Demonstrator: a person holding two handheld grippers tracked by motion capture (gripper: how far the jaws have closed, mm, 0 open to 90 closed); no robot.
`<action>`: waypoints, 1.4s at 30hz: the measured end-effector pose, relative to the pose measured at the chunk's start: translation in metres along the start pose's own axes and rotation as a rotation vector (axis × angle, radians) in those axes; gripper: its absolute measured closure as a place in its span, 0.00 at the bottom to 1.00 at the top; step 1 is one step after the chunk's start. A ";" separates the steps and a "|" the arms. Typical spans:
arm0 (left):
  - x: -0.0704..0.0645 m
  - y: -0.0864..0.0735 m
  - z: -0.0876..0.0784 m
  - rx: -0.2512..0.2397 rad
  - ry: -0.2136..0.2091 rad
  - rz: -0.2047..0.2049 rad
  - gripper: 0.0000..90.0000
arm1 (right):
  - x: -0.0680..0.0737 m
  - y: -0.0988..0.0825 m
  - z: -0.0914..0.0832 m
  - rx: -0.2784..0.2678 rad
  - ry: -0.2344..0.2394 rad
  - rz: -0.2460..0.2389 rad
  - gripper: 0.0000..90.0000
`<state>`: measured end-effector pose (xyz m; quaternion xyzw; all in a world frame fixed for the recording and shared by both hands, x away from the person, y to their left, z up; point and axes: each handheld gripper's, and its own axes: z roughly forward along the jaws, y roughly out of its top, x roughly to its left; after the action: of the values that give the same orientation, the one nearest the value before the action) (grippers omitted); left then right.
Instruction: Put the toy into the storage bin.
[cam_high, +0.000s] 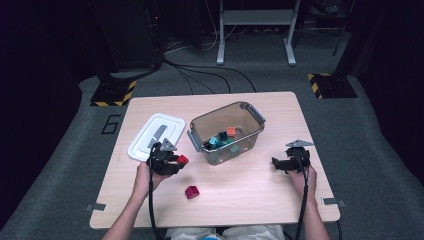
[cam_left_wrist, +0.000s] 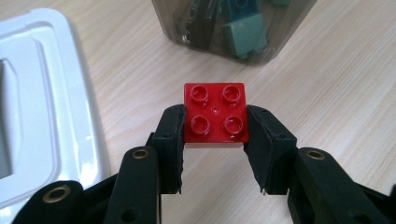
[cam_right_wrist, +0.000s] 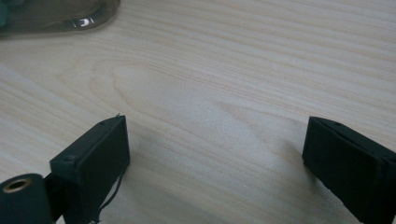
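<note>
The left gripper (cam_left_wrist: 215, 128) clamps a red brick (cam_left_wrist: 215, 115) between its two black jaws, one pad on each side. The left gripper view shows the brick's glossy top with four round studs in a square, raised above the pale wood-grain table (cam_left_wrist: 327, 93); any lettering on the studs is too small to read. The high view shows the same gripper (cam_high: 172, 161) from farther off, held in the person's left hand (cam_high: 145, 175), with the brick (cam_high: 182, 160) as a small red spot at its tip, between the lid (cam_high: 155, 135) and the bin (cam_high: 227, 131).

A second red brick (cam_high: 192, 192) lies on the table in the high view, nearer the person, apart from both grippers. That view also shows the whole bin: a smoky, see-through plastic tub with grey handles, holding teal, dark and orange bricks. The left gripper view shows the bin's (cam_left_wrist: 233, 28) lower wall close up, with teal bricks pressed against it. The lid is white plastic, a rounded rectangle with a raised rim, lying flat left of the bin.

The right gripper (cam_right_wrist: 215, 154) rests low over bare wood, jaws spread wide with nothing between them; a corner of the bin (cam_right_wrist: 56, 16) shows at the top left. In the high view it (cam_high: 287, 162) sits right of the bin. A "6" (cam_high: 111, 123) is marked on the grey floor beside the table.
</note>
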<state>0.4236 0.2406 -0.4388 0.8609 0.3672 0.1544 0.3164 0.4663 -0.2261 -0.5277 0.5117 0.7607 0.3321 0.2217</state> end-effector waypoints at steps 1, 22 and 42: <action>0.002 0.002 -0.002 -0.002 0.001 0.007 0.66 | 0.000 0.000 0.000 -0.001 0.000 -0.002 0.08; 0.017 0.051 -0.039 -0.020 0.044 0.059 0.66 | 0.000 0.000 0.000 0.000 -0.001 0.001 0.08; 0.014 0.110 -0.044 -0.038 0.051 0.132 0.66 | 0.000 0.000 0.000 -0.001 0.000 -0.003 0.08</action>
<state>0.4696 0.2114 -0.3325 0.8729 0.3145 0.2038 0.3125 0.4664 -0.2263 -0.5277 0.5106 0.7613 0.3322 0.2221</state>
